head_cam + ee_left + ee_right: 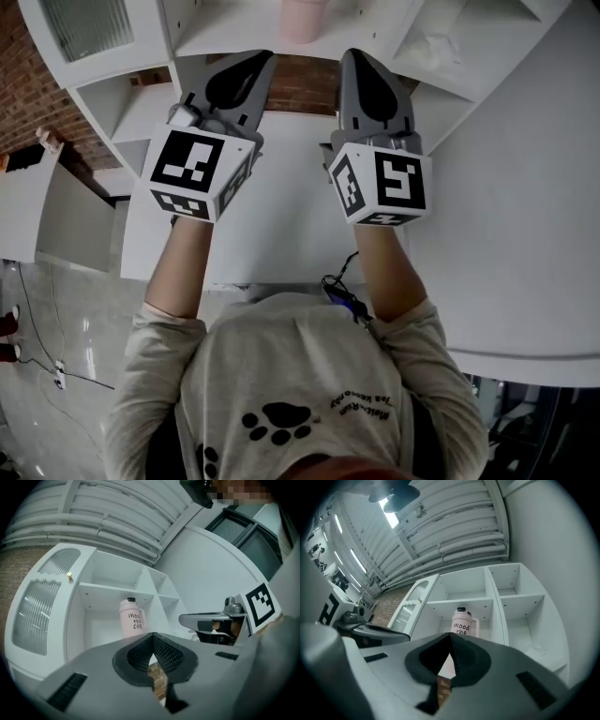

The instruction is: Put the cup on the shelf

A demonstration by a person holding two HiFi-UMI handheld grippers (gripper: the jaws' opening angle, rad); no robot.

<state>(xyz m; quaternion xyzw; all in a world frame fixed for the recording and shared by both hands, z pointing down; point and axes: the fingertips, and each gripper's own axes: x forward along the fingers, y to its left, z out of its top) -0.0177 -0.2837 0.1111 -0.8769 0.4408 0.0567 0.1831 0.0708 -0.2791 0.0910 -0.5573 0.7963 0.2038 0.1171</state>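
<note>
jaws first: the left gripper (pixel 152 637) was fully closed, its two dark ribbed pads meeting tip to tip with nothing between them. the right gripper (pixel 449 637) was closed the same way and held nothing. the person's hands held them side by side, near each other, above a white table (pixel 281 239), and each carried a cube with square markers (pixel 197 173). beyond the jaws, the pink cup (pixel 131 619) stood upright inside the white shelf (pixel 112 590), in a lower compartment under a shelf board, apart from both grippers. its black lettering began "mood the". a ribbed-glass door (pixel 37 606) stood at the shelf's left. red brick (pixel 309 75) showed beyond the table edge.
</note>
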